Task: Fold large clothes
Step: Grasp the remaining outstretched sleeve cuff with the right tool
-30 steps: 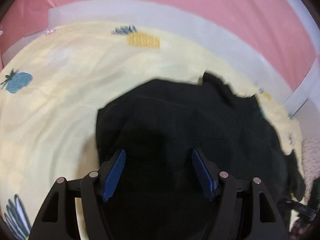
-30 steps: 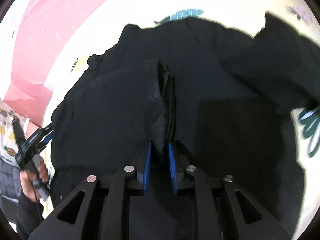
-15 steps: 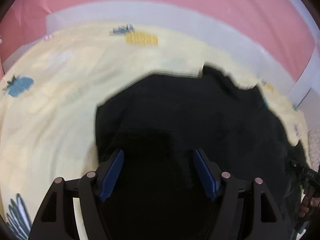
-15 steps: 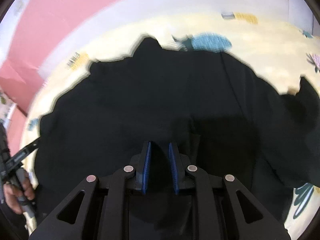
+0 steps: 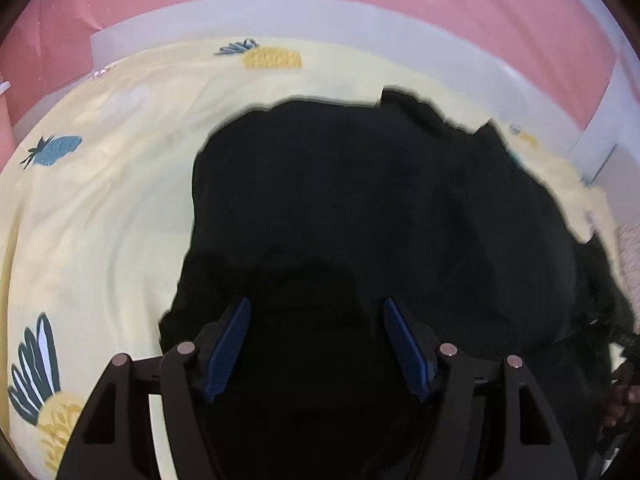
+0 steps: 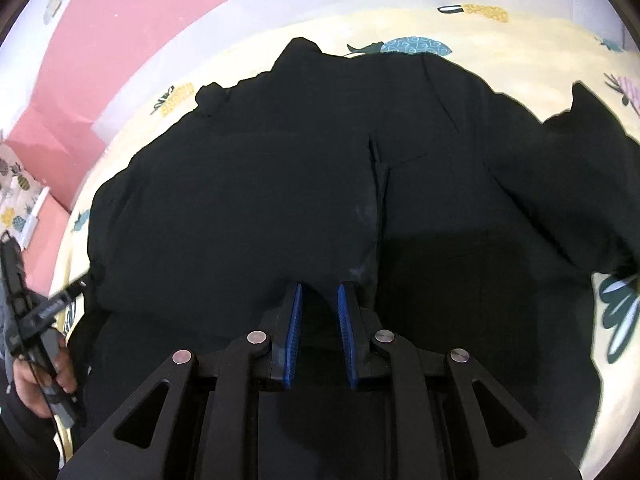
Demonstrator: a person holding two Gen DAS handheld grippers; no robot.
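Right wrist view: my right claw [image 6: 319, 294] pinches a fold of the black garment [image 6: 280, 184]; my left claw [image 5: 316, 312] hangs released above it on the bed sheet [image 5: 100, 208].

Both wrist views look steeply down, close over the black garment [image 5: 360, 200] on the pineapple-print sheet [image 5: 100, 220]. Left faces its left edge; right faces its middle. Shared: garment, sheet, pink wall [image 6: 120, 20].

You had the black garment [image 6: 248, 208] spread mostly flat on the yellow pineapple-print bed sheet [image 5: 100, 208], with uneven edges and one raised fold running down its middle.
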